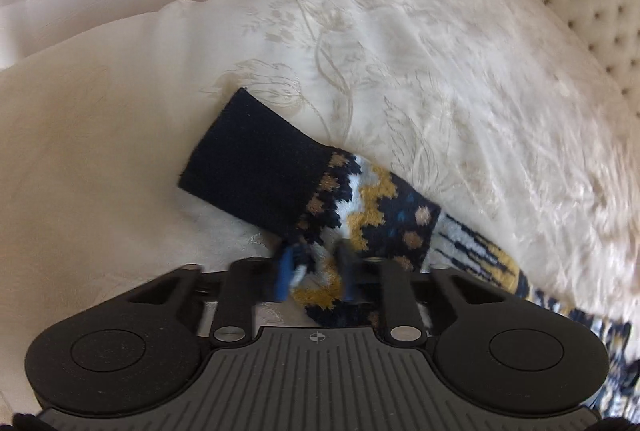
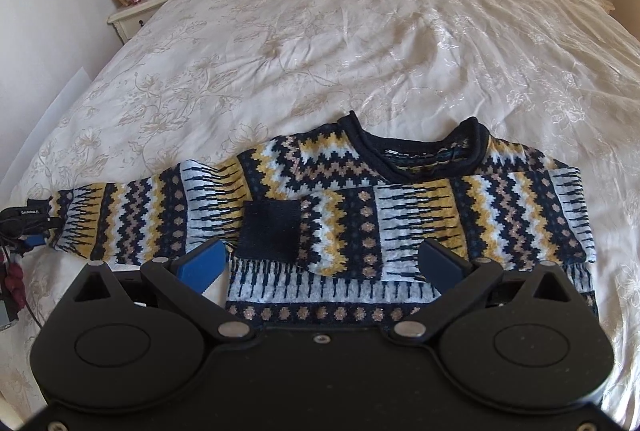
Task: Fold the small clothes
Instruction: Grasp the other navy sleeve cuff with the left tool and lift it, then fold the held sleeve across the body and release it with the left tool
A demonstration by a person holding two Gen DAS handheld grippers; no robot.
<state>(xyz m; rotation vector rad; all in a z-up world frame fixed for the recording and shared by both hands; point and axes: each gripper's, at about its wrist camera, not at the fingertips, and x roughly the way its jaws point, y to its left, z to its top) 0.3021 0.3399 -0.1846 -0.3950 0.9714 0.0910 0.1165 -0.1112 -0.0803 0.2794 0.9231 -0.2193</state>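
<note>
Sweater: a small patterned knit sweater point(image 2: 400, 215) in navy, yellow and white lies flat, front up, near the foot end of the bed point(image 2: 360, 31), neckline toward the headboard.
Right sleeve: already folded in across the chest, its navy cuff point(image 2: 270, 231) resting on the middle of the sweater.
Left sleeve: stretched straight out from the sweater's shoulder toward the bed's edge, its navy cuff point(image 1: 256, 159) flat on the bedspread.
Left gripper: the left gripper point(image 1: 314, 273) has its blue pads pinched on the patterned knit just behind that cuff, a tuck of fabric bunched between them.
Right gripper: the right gripper point(image 2: 324, 267) hovers over the sweater's lower chest, jaws spread wide, nothing between them.
Risk, thin bite: the left pinch looks shallow and may hold only the top layer, so the sleeve could slip free or peel open mid-carry.
Risk, drag: with nothing pinning the body, pulling the sleeve across could tug the whole sweater and shake the folded sleeve loose.
Risk, landing: two thick cuffs stacked may leave a lumpy, crooked fold.
</note>
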